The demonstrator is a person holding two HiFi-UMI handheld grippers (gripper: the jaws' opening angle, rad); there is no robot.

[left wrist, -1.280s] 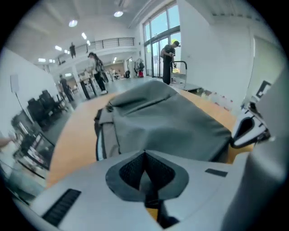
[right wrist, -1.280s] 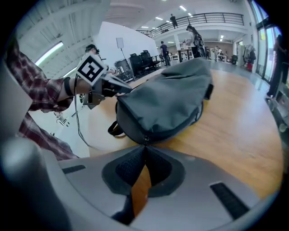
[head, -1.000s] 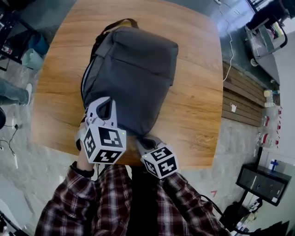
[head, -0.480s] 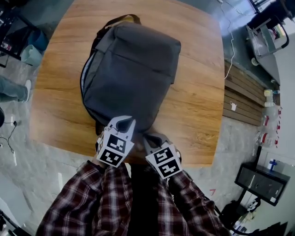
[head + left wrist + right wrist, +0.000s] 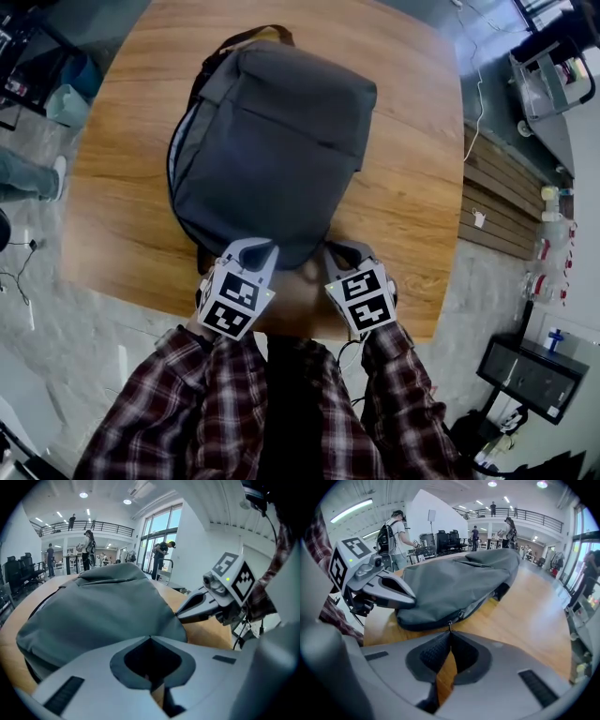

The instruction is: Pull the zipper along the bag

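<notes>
A grey backpack point(image 5: 272, 141) lies flat on the round wooden table point(image 5: 408, 187), its carry handle point(image 5: 253, 37) at the far end. Both grippers are at its near edge. My left gripper point(image 5: 255, 247) is shut, its tips pressed into the bag's near rim point(image 5: 140, 620); the pinch itself is hard to see. My right gripper point(image 5: 343, 249) is shut on the small metal zipper pull point(image 5: 450, 623), which hangs from the open zipper line point(image 5: 476, 606) along the bag's side. In the right gripper view, the left gripper point(image 5: 411, 600) sits to the left against the bag point(image 5: 459, 581).
The table's near edge point(image 5: 309, 328) lies just under both grippers. Bare wood lies right of the bag. On the floor are a black box point(image 5: 534, 373) at the lower right, a cart point(image 5: 548, 66) at the upper right and a person's legs point(image 5: 23, 183) at the left.
The left gripper came down from the bag's left side to its near edge, then stayed. The right gripper moved right along the near edge with the pull.
</notes>
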